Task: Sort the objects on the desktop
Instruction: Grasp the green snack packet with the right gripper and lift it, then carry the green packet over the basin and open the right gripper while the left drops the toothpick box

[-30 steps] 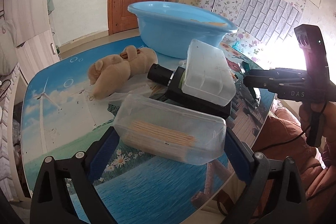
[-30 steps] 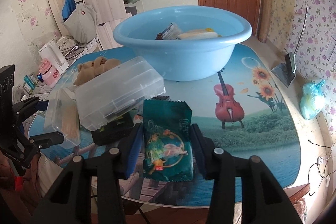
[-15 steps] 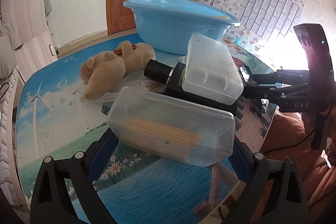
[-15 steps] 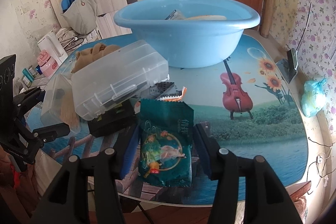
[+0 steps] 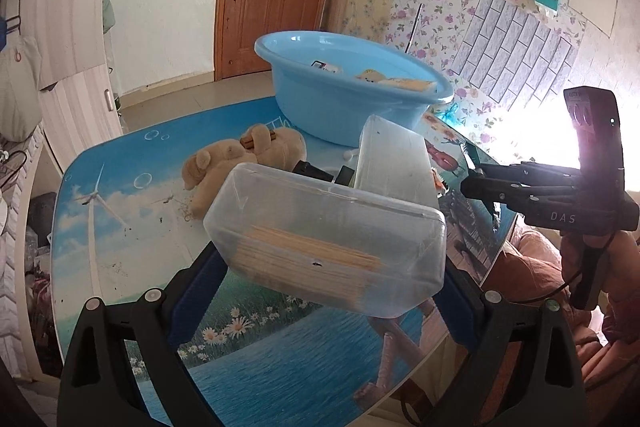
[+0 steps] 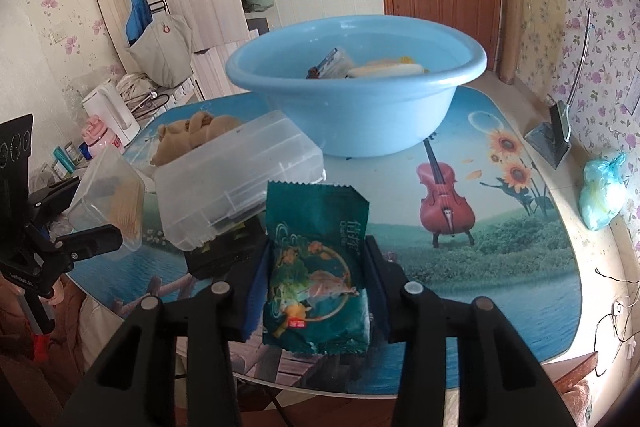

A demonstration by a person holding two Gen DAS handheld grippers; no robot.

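Observation:
My left gripper point(image 5: 324, 267) is shut on a clear plastic box of toothpicks point(image 5: 328, 239) and holds it above the table; the box also shows in the right wrist view point(image 6: 110, 201). My right gripper point(image 6: 316, 279) is shut on a green snack packet point(image 6: 316, 267), lifted off the table. A blue basin point(image 6: 356, 99) stands at the back of the table with several small items inside; it also shows in the left wrist view point(image 5: 344, 95).
A frosted plastic case point(image 6: 236, 179) lies on a black box point(image 6: 218, 255). A tan plush toy point(image 5: 240, 159) lies left of the basin. A blue bag point(image 6: 602, 191) and a grey stand point(image 6: 554, 135) sit at the right table edge.
Both grippers have risen from the table, lifting the toothpick box and the snack packet. The inside of the basin shows more now.

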